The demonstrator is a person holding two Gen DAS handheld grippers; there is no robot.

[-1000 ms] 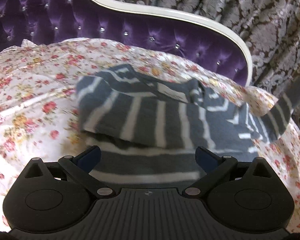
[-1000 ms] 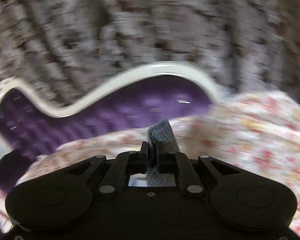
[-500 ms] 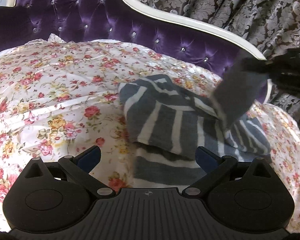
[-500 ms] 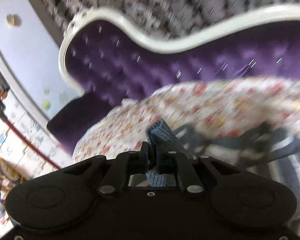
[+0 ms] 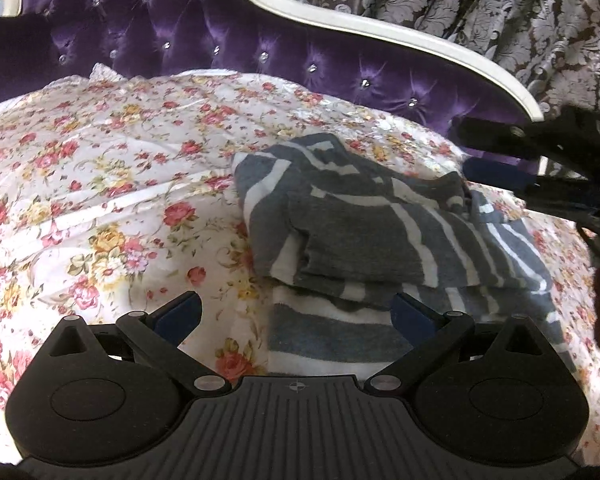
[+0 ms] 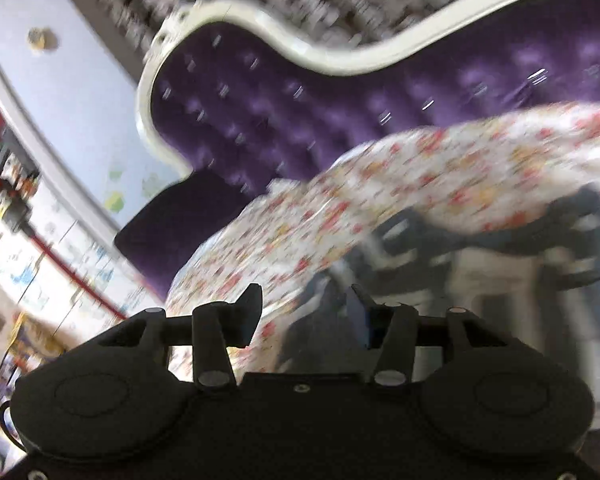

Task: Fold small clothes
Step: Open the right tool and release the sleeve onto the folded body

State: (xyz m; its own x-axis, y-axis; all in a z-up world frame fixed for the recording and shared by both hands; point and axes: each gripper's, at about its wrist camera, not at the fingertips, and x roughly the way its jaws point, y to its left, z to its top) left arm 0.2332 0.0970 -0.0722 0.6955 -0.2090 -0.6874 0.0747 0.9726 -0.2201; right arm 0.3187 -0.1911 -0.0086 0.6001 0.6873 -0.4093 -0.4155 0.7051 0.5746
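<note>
Both tongs angle downward over the striped garment (image 5: 364,236): left (image 5: 296,312) spread wide, right (image 6: 304,312) opening, empty.

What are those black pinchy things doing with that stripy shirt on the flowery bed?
A person is folding a small grey and white striped garment on a flowered sheet, using a pincher tool in each hand. The garment lies in a folded heap with one flap laid over the top. The right gripper is just opening its jaws and nothing is pinched between them. The left gripper hangs open over the near edge of the garment, not gripping it. A purple tufted headboard stands behind.
</note>
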